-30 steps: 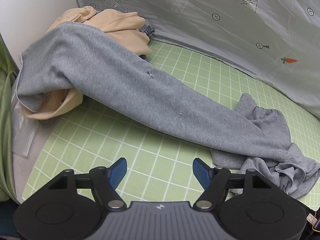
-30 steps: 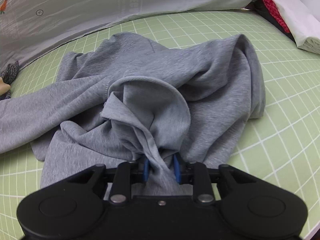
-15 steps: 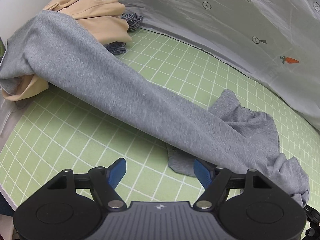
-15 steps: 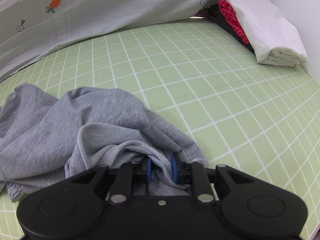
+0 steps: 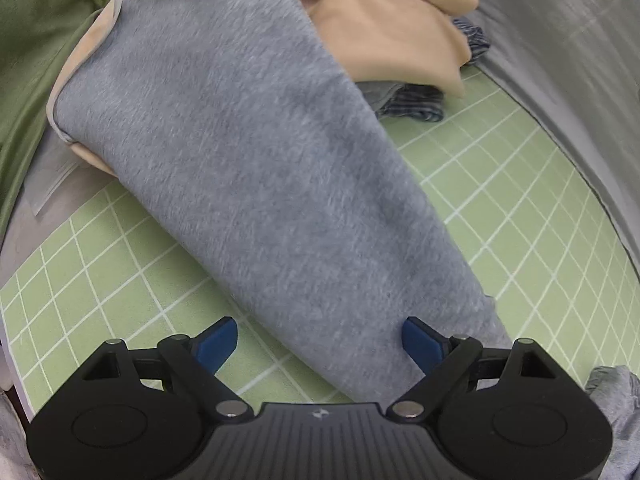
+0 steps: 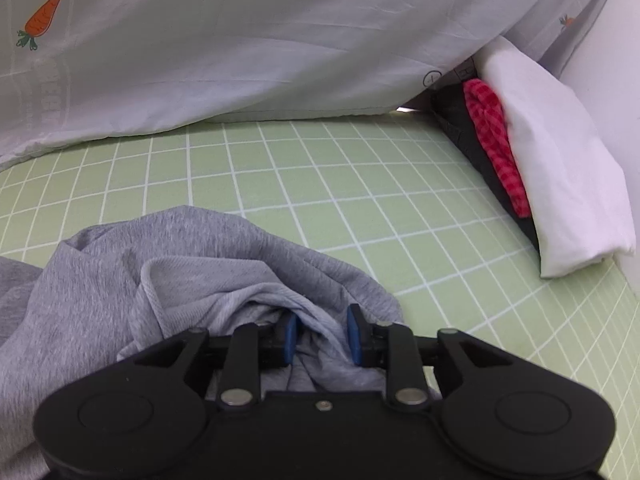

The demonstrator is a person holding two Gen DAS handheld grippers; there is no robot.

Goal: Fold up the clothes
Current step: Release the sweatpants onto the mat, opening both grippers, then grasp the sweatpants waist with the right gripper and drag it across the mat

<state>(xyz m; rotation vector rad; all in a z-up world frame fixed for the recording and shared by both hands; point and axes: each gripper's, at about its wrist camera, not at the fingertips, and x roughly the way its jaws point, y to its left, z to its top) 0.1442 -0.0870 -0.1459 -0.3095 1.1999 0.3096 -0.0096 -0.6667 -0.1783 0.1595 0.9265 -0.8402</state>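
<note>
A grey long-sleeved garment lies over the green grid mat (image 5: 520,200). Its long sleeve (image 5: 260,160) runs from a beige garment (image 5: 384,12) at the top left down between the blue fingers of my left gripper (image 5: 318,332). That gripper points steeply down and its jaws are opening wide; the right pad touches the sleeve's edge, the left pad stands clear of it. In the right wrist view the garment's bunched body (image 6: 120,280) lies at the lower left. My right gripper (image 6: 322,338) has a fold of it between its pads, and its jaws are opening.
A pale sheet (image 6: 240,40) with carrot prints hangs along the back of the mat. A folded stack of white (image 6: 560,160), red-checked (image 6: 496,148) and dark cloth leans at the right edge. A striped garment (image 5: 416,104) lies under the beige one. Green cloth (image 5: 28,60) hangs at the far left.
The left gripper dropped and rolled onto the sleeve, jaws spreading wider. The right gripper dragged the bunched body rightward across the mat toward the folded stack, and its pads have parted a little.
</note>
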